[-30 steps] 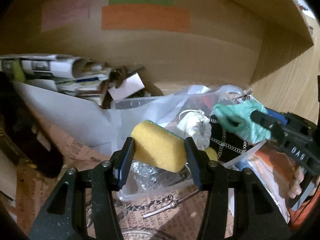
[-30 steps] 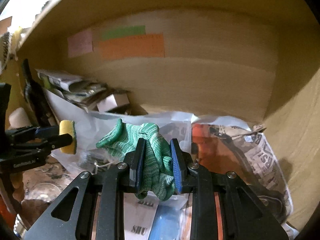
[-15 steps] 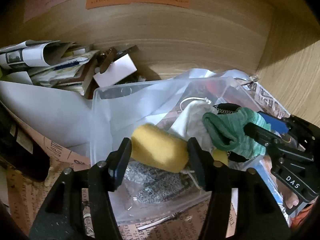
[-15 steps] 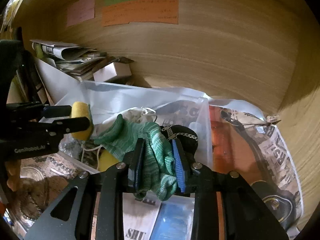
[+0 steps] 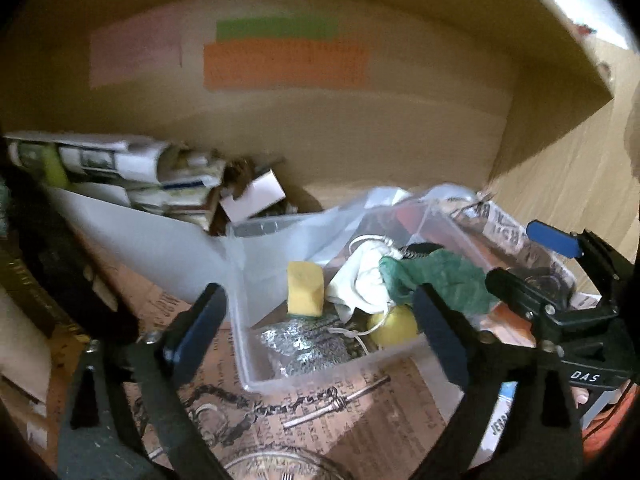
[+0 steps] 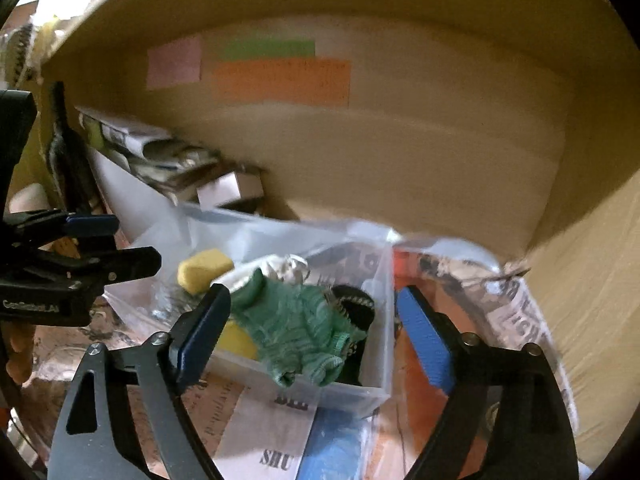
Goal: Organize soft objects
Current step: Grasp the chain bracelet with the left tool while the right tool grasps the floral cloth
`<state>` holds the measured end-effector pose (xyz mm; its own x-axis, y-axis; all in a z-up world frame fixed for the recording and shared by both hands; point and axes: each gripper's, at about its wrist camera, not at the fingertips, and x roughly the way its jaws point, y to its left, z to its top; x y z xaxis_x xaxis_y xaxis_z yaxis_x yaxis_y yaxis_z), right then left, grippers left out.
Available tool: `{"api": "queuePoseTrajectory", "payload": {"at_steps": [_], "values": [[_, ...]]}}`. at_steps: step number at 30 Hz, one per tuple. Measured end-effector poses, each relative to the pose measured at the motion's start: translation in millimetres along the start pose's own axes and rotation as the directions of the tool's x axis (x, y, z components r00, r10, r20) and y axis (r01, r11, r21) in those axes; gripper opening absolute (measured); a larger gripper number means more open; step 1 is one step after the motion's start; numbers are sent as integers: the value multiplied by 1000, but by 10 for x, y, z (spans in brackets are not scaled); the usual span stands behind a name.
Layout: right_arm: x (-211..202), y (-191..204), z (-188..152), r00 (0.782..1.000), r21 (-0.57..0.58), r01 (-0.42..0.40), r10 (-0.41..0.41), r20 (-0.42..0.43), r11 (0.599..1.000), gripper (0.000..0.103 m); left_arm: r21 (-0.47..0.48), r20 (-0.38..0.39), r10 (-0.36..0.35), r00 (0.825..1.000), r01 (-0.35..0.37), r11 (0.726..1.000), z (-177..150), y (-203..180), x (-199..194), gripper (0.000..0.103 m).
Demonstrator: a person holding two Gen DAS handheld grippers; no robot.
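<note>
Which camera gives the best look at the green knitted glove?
The right wrist view: the green knitted glove lies whole in the clear plastic bin between open jaws. The left wrist view shows it blurred, partly behind a finger.

We hold our left gripper (image 5: 320, 320) with its two dark fingers spread wide apart and nothing between them, angled forward and slightly downward. Our right gripper (image 6: 316, 334) is spread just as wide, blue pads (image 6: 424, 344) facing inward, gripping nothing. In the left wrist view the right gripper (image 5: 532, 260) reaches in from the right edge, one blue-padded finger above a black one, with fingertips of our right hand (image 5: 578, 396) showing beneath its body. In the right wrist view the left gripper (image 6: 116, 242) enters from the left edge, fingers parted.
</note>
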<state>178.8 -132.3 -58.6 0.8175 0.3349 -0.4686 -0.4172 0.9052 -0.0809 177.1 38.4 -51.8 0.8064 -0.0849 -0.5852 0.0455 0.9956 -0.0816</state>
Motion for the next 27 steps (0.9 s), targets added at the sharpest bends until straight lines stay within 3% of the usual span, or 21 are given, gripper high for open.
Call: {"api": "queuePoseTrajectory", "payload": {"at_steps": [4,8,14,21,23,27], "values": [[-218,32,2,999,14,-39,38,33,999,103,8,37,14,999,-14,1000,-105,7,-284,102],[-415,117,-89,997,3,-69,69,45,998,103,20,36,32,999,-33,999,-267,9,-454,102],[-531,253,-351,992,17,-128,128,6,992,103,-6,-28,32,999,-32,999,-613,86,-531,103],[-455,461,-731,973,31,-200,202,-112,979,102,5,-151,54,987,-54,999,-1096,116,-409,103],[-416,518,-824,962,34,-222,225,-152,974,98,0,-187,50,981,-51,999,-1203,105,-362,103],[-341,627,-982,931,31,-281,280,-232,959,81,-21,-241,19,970,-25,999,-1382,93,-290,102]]}}
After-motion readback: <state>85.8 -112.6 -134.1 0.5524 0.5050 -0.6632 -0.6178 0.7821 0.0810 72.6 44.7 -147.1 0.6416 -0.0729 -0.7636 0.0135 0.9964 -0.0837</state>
